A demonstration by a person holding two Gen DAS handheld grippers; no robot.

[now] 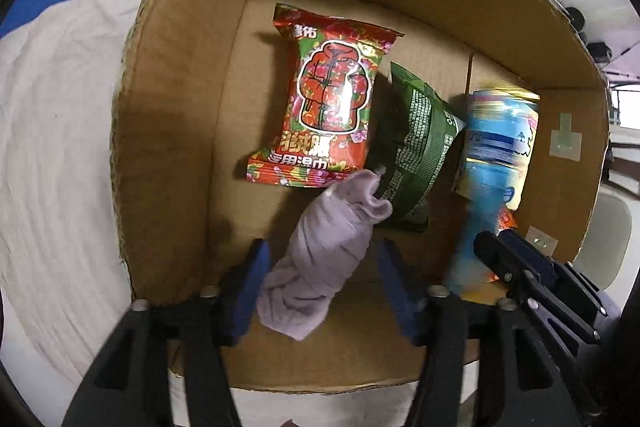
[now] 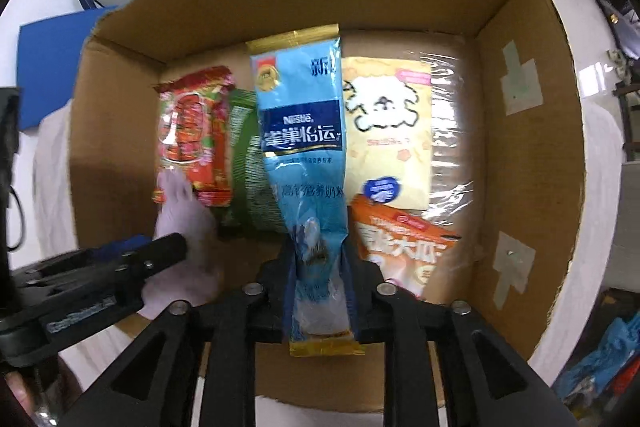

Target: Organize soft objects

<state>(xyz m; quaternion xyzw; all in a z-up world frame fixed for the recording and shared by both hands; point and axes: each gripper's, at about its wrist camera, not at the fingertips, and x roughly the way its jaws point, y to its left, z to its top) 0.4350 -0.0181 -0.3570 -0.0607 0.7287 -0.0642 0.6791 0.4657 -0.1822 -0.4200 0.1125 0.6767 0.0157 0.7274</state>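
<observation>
Fingers of the left gripper (image 1: 320, 283) stand spread around a rolled lilac cloth (image 1: 320, 247) inside the brown cardboard box (image 1: 168, 147); the right gripper (image 2: 319, 267) clamps a blue Nestle milk-powder pouch (image 2: 308, 155) above it.

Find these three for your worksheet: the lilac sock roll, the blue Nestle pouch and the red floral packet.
lilac sock roll (image 1: 320, 251), left wrist view, its twisted middle
blue Nestle pouch (image 2: 302, 131), right wrist view, its dark label band
red floral packet (image 1: 330, 95), left wrist view, its printed jacket
</observation>
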